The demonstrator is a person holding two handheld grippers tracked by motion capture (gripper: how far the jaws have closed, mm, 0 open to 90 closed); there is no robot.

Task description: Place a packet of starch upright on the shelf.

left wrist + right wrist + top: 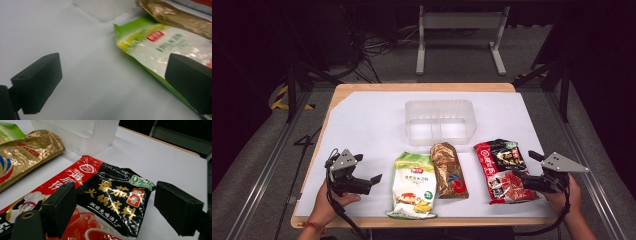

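While red-black sauce packet (504, 171) lies lengthwise away from person, right hand-held gripper (523, 176) spread wide above its near end, holding nothing; left hand-held gripper (373, 181) spread, empty, beside green packet (413, 186).

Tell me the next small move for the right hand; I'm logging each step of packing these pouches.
Probably lower the right hand-held gripper and close it on the red-and-black hotpot base pouch. Its jaws stand open over that pouch's top edge, nothing is held, and the clear plastic tub behind is empty.
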